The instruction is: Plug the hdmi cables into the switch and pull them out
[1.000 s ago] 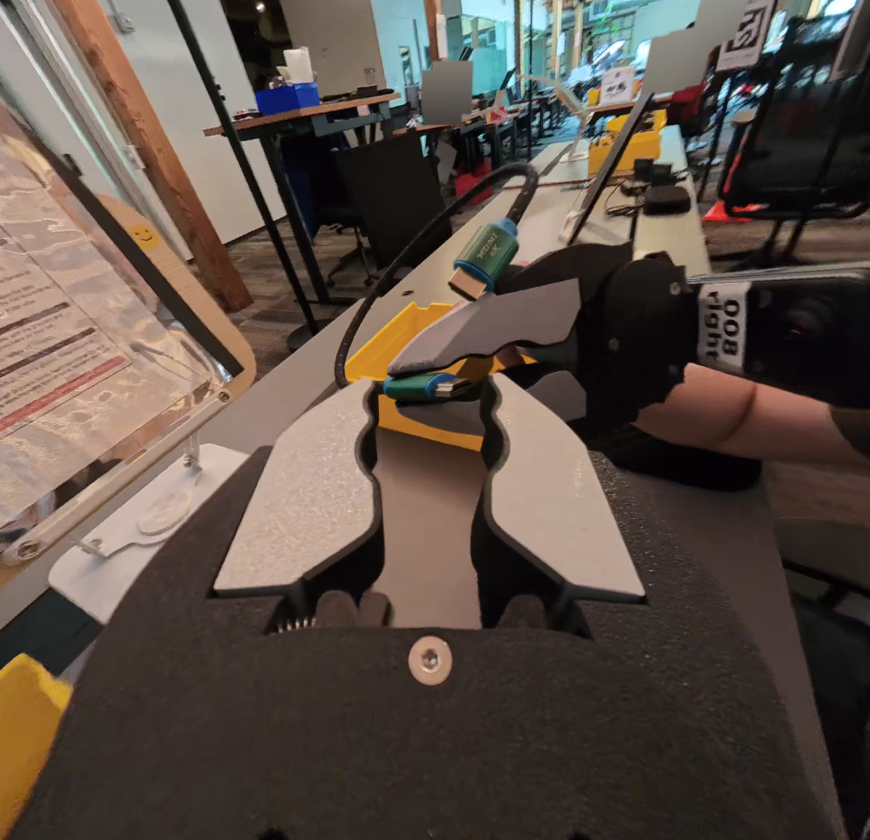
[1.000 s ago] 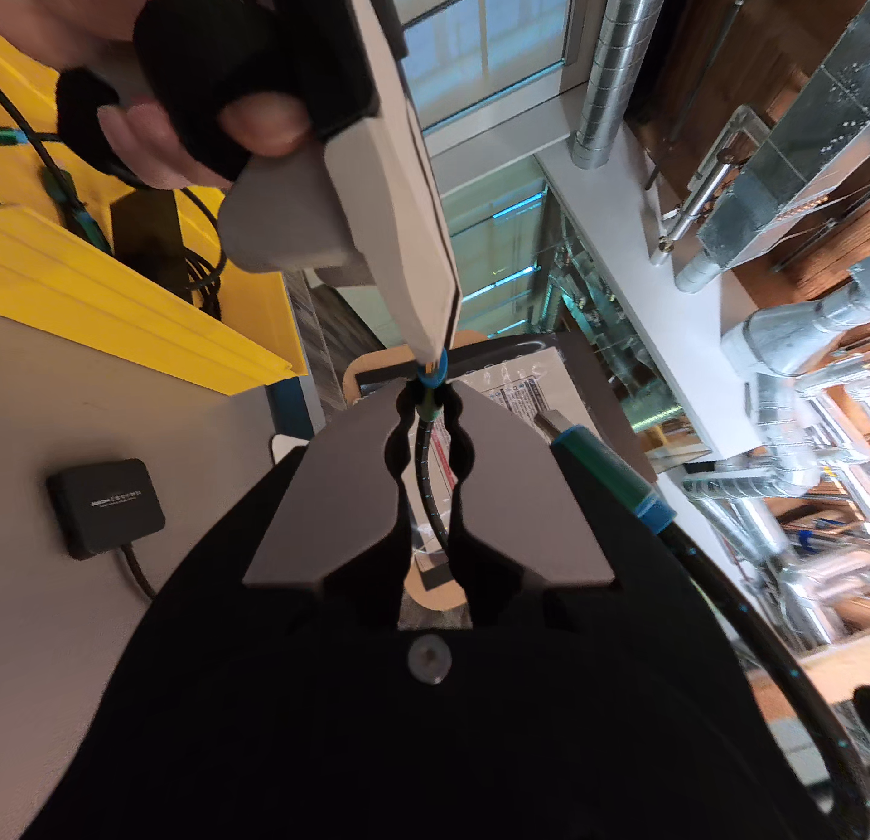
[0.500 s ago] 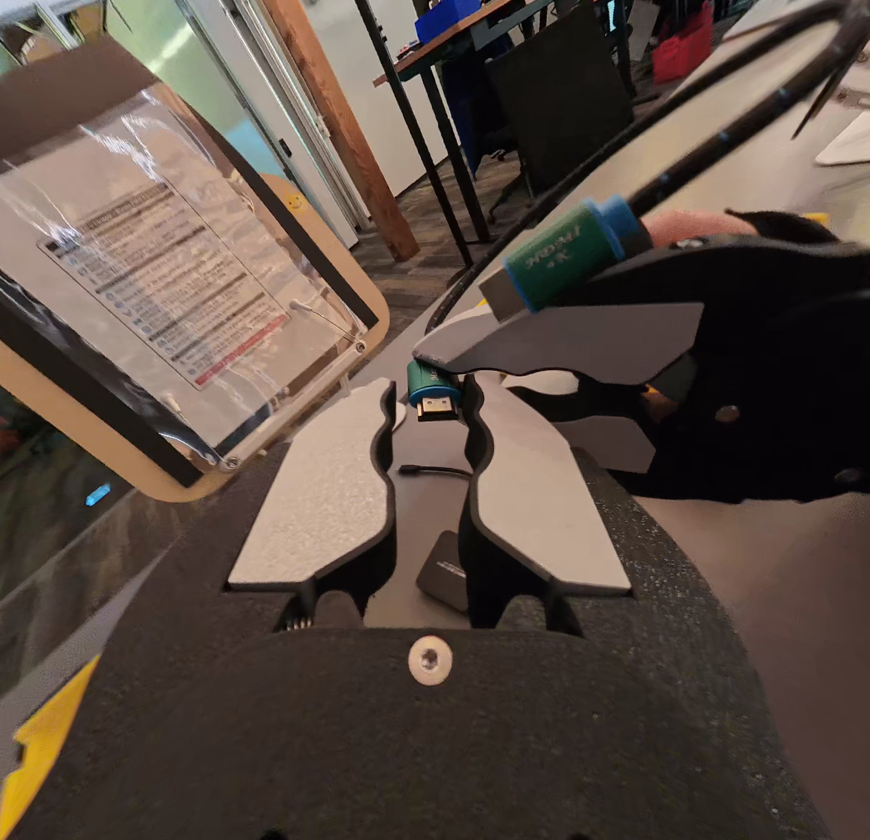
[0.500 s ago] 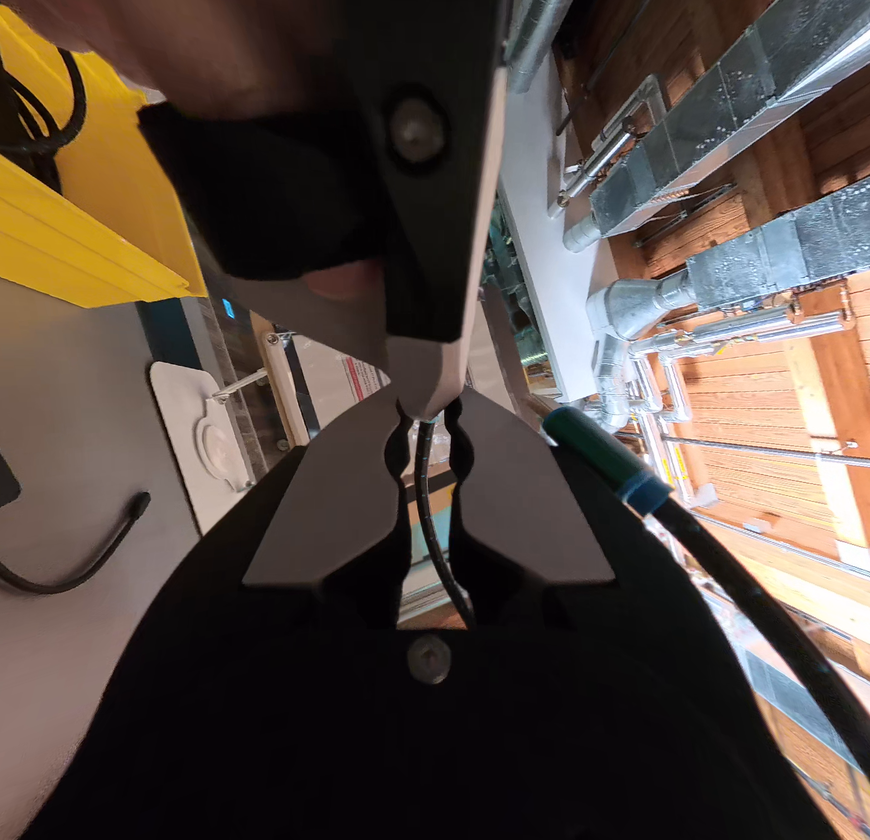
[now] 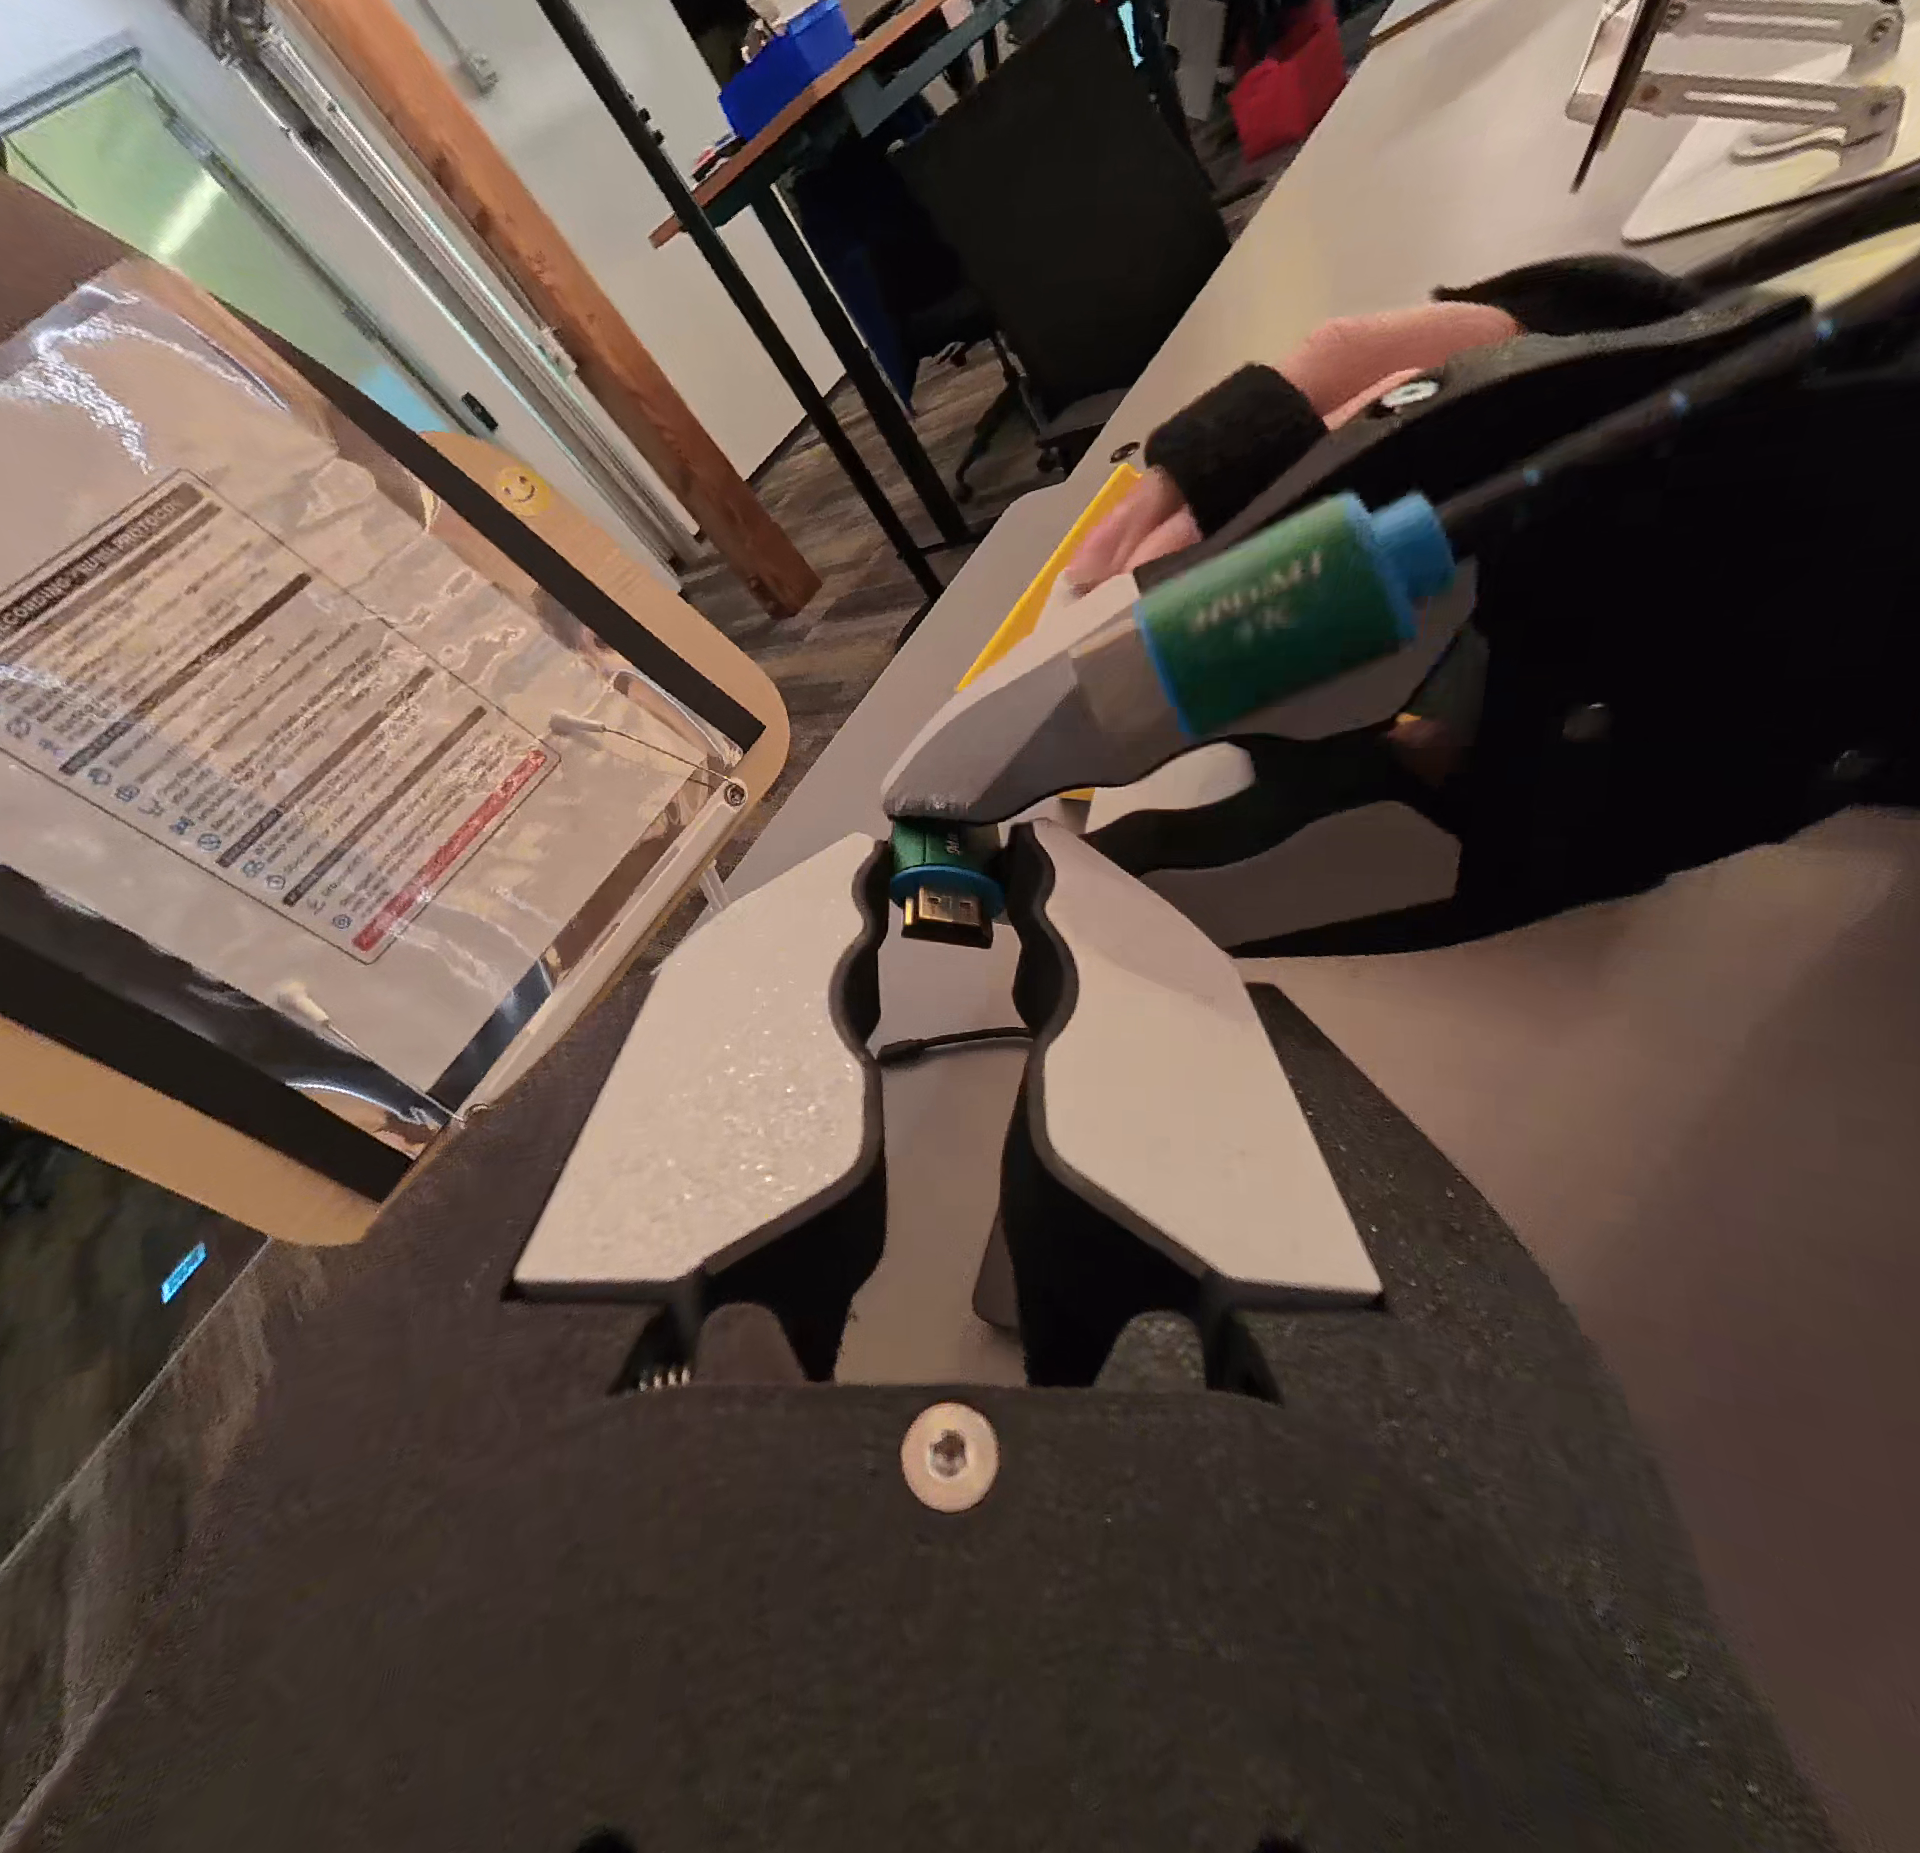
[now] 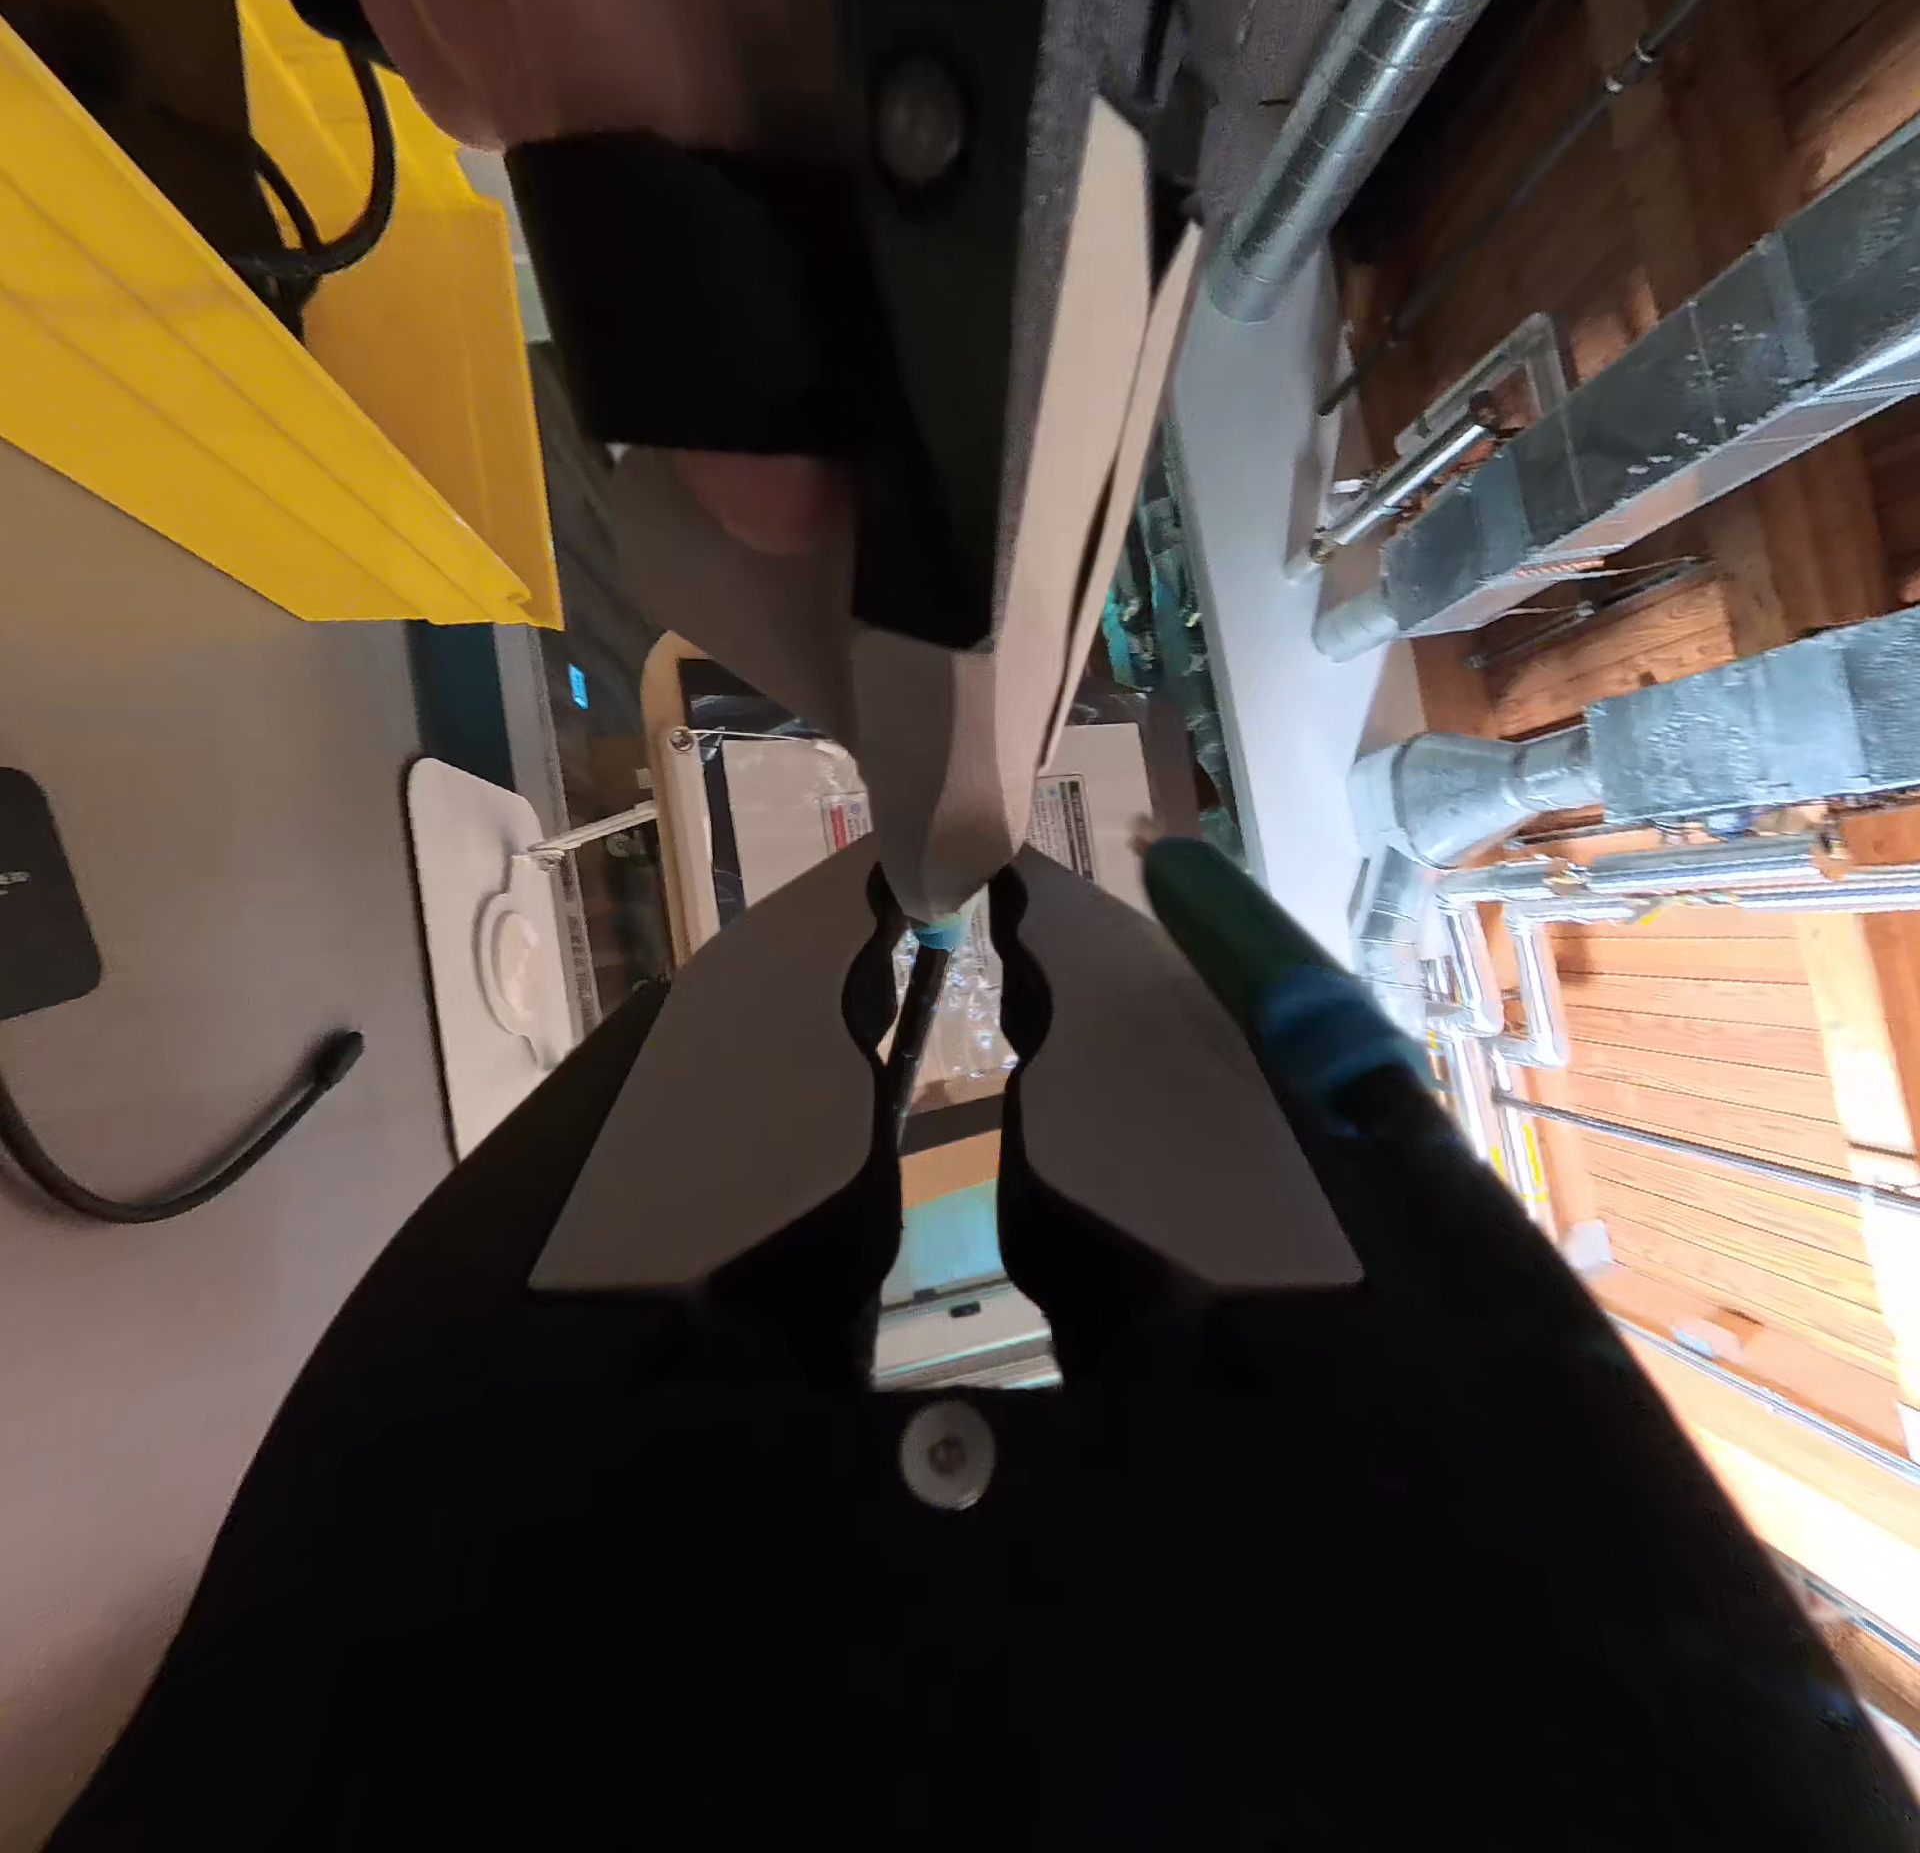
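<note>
1. Your left gripper [image 5: 940, 894] has its tips closed on the green HDMI plug [image 5: 940, 873], gold end facing the camera, right of the propped sheet [image 5: 260, 702].
2. Your right gripper [image 6: 940, 904] seems to pinch that plug's cable [image 6: 914, 1014]; a second plug [image 5: 1278, 624] rides atop it.
3. The switch [image 6: 31, 894] lies on the table [image 6: 208, 868], well apart from the plug.

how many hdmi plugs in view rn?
2. One plug sits at the tips of both claws, metal end facing the left camera. The other plug lies along the right claw's side. More may be hidden.
</note>
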A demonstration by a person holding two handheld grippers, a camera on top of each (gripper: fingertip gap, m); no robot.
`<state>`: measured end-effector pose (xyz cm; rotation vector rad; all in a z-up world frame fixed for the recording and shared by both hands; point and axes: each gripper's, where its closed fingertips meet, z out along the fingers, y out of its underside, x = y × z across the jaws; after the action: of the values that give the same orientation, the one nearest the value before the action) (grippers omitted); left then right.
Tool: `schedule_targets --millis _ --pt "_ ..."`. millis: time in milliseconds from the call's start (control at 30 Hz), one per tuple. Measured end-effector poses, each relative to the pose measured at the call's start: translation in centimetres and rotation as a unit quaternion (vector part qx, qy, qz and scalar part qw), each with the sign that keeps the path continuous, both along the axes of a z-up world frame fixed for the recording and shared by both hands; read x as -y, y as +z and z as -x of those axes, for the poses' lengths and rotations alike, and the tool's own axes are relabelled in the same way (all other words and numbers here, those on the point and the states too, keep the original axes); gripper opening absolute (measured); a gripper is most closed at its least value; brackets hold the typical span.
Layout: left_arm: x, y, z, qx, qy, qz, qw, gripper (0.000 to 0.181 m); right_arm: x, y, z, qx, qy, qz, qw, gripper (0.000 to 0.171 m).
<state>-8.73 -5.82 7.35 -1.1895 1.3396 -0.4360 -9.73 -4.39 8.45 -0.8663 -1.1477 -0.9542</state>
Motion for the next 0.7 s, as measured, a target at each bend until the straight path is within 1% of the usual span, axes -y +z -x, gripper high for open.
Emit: schedule_targets --millis 33,133,200,300,367,433,500,533,567,600,633,700 --pt "-0.1 0.0 0.0 -0.001 0.0 -0.002 1.0 0.021 -0.1 -0.1 0.0 -0.001 0.001 0.006 1.0 0.016" --pt "-0.6 0.1 0.2 -0.007 0.018 -0.023 1.0 0.021 -0.1 -0.2 0.0 0.002 0.006 0.012 1.0 0.019" --pt "-1.2 0.8 0.9 0.001 0.034 -0.037 0.999 0.021 0.3 0.0 0.4 -0.009 0.024 0.012 1.0 0.019" --pt "-1.6 2.2 2.0 0.028 0.036 -0.019 0.999 0.021 1.0 0.0 1.2 -0.037 0.059 0.033 0.997 0.022" --pt "-2.1 3.3 3.0 0.045 0.045 -0.019 0.998 0.021 1.9 0.4 2.0 -0.063 0.093 0.026 0.993 0.022" --pt "-2.1 4.2 3.8 0.063 0.041 -0.009 0.997 0.021 3.4 0.5 3.3 -0.076 0.146 0.012 0.986 0.02" --pt "-1.7 4.9 4.2 0.084 0.025 0.01 0.996 0.021 4.9 -1.9 5.9 -0.06 0.222 0.06 0.971 0.015" --pt "-1.4 5.2 4.2 0.092 0.015 0.02 0.995 0.02 5.5 -4.0 7.2 -0.025 0.253 0.094 0.963 0.014" --pt "-1.0 5.4 4.2 0.099 0.004 0.03 0.995 0.02 5.3 -6.1 7.8 0.009 0.255 0.11 0.961 0.014" --pt "-0.6 5.5 4.1 0.105 -0.009 0.041 0.994 0.019 4.1 -7.5 7.8 0.025 0.23 0.106 0.967 0.014" --pt "-0.1 5.6 3.9 0.112 -0.025 0.055 0.992 0.018 2.6 -9.1 7.5 0.035 0.205 0.114 0.971 0.014" --pt "0.9 5.9 3.6 0.13 -0.057 0.081 0.987 0.017 -0.4 -12.6 6.1 0.036 0.161 0.167 0.972 0.017"
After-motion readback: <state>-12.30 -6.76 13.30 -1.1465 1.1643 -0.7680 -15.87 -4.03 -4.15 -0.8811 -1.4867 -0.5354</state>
